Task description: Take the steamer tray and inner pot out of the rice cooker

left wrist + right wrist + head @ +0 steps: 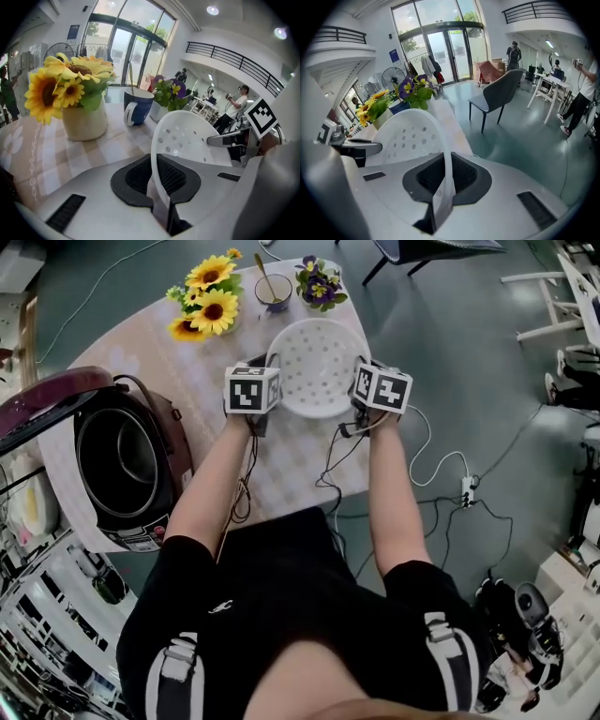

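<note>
White perforated plastic: steamer tray [319, 367]. It is out of the rice cooker [141, 521] and held over the checked counter [281, 465], just short of the sunflowers [208, 301], the mug [274, 292] and the purple flowers [319, 285]. Whether its base touches the cloth cannot be told.

Grip, left: the left claw [272, 382] is closed tight on the tray's left rim. The thin rim wall stands edge-on between the dark pads [136, 176].

Grip, right: the right claw [359, 390] is closed the same way on the opposite rim.

Judgement: two opposed grips keep a wide, shallow, light dish level and stop it swinging. The patch of open cloth in front of the vases looks like the intended set-down spot.

Dark metal: inner pot [117, 460]. It is seated in the cooker at the counter's left end, with the lid [47, 399] thrown back, and is not yet removed.

Judgement: the tray half of the task is nearly done. The pot comes next, once both claws let go.

Views:
- Head view: the only one showing the cooker, the pot, both forearms and the whole layout.
- Left gripper view: shows the pinch itself, with the vase and mug close beyond and the other claw across the bowl.
- Right gripper view: shows its own pinch. It also shows the counter edge dropping to the floor just beside the tray, with a grey chair [499, 91] beyond.
</note>
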Demonstrator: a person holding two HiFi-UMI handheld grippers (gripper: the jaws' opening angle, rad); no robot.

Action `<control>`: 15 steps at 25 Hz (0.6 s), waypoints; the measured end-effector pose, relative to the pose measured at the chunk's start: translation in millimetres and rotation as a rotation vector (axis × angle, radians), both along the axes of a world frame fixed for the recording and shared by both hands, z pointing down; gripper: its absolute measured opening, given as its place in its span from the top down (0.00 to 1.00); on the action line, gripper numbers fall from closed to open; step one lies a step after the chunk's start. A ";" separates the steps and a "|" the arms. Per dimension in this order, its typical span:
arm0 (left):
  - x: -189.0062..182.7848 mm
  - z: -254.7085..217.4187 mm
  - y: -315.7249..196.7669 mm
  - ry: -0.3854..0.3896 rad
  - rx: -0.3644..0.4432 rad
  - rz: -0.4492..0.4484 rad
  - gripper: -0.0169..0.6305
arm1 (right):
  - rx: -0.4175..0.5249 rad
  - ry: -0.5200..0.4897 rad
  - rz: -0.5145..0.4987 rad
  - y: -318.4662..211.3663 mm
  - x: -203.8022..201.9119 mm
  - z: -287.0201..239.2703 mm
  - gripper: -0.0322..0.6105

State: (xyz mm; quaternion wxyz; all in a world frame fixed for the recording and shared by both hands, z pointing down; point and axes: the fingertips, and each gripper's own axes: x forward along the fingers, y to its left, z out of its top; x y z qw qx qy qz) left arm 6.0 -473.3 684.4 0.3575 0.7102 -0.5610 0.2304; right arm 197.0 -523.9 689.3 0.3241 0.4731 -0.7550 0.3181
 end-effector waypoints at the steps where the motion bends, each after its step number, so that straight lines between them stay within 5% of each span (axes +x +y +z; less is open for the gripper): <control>1: -0.3 3.0 -0.5 -0.003 -0.013 0.001 0.93 | -0.013 -0.008 0.003 -0.6 -0.3 3.3 0.91; 10: -4.9 20.6 -2.5 -0.024 -0.111 0.036 0.93 | -0.134 0.003 0.010 -2.6 -5.1 27.5 0.91; 15: -14.3 12.2 1.0 -0.056 -0.079 0.038 0.73 | -0.099 -0.069 0.012 -4.3 -12.0 24.6 0.87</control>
